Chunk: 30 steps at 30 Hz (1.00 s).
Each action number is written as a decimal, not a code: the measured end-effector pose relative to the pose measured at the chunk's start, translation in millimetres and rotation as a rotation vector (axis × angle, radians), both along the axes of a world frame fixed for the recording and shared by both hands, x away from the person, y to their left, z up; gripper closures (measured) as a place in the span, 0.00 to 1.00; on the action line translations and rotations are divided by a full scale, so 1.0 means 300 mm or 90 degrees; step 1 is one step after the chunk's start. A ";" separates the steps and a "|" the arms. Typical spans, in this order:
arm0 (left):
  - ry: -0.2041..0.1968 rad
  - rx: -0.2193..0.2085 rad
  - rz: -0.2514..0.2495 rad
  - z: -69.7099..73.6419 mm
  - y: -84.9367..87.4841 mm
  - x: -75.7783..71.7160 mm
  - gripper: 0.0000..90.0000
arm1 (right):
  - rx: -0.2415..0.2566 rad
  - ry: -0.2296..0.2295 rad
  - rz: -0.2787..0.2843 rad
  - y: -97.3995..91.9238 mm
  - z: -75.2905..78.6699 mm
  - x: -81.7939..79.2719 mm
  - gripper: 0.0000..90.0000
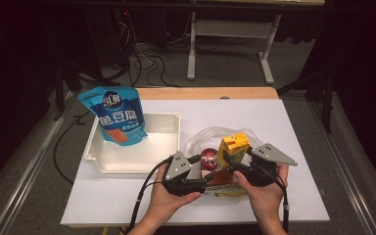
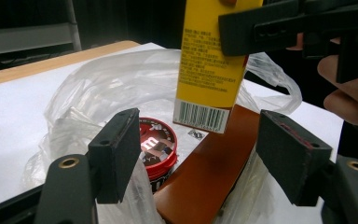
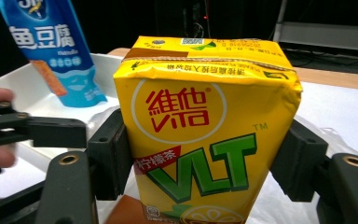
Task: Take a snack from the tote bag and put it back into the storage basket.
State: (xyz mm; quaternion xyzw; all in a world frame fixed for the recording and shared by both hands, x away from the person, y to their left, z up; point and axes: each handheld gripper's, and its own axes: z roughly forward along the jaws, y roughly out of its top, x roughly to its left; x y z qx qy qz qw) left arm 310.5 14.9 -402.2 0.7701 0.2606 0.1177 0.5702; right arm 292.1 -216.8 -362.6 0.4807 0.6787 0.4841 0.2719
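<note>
One item, the yellow lemon-tea carton (image 3: 205, 135), is being lifted from the plastic bag (image 2: 98, 88) in the right claw (image 1: 231, 163); the left claw (image 1: 204, 180) is gaping beside it; the tin (image 2: 156, 149) is waiting inside.

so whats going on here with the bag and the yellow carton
A person works two handheld grippers over a clear plastic bag on the white table. The right gripper is clamped on a yellow lemon tea carton, held above the bag. The left gripper is open by a red round tin and a brown flat pack. A blue snack pouch leans in the white tray.
</note>
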 end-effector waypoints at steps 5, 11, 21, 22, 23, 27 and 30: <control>-0.003 0.009 -0.007 -0.005 -0.018 -0.001 0.33 | 0.000 -0.001 0.016 0.026 0.005 -0.012 0.36; -0.004 0.010 -0.007 -0.009 -0.024 -0.001 0.33 | -0.001 -0.003 0.037 0.056 0.009 -0.028 0.36; -0.008 0.020 -0.007 -0.015 -0.033 -0.003 0.33 | 0.001 0.001 0.059 0.090 0.010 -0.043 0.36; -0.009 0.019 -0.006 -0.014 -0.032 -0.003 0.33 | -0.001 0.000 0.062 0.092 0.010 -0.044 0.36; -0.010 0.019 -0.005 -0.013 -0.031 -0.003 0.34 | 0.002 0.002 0.064 0.095 0.010 -0.045 0.36; -0.011 0.018 0.001 -0.014 -0.031 -0.001 0.34 | 0.002 0.004 0.071 0.106 0.011 -0.052 0.36; -0.012 0.017 0.001 -0.014 -0.031 -0.001 0.35 | 0.002 0.003 0.079 0.115 0.012 -0.056 0.36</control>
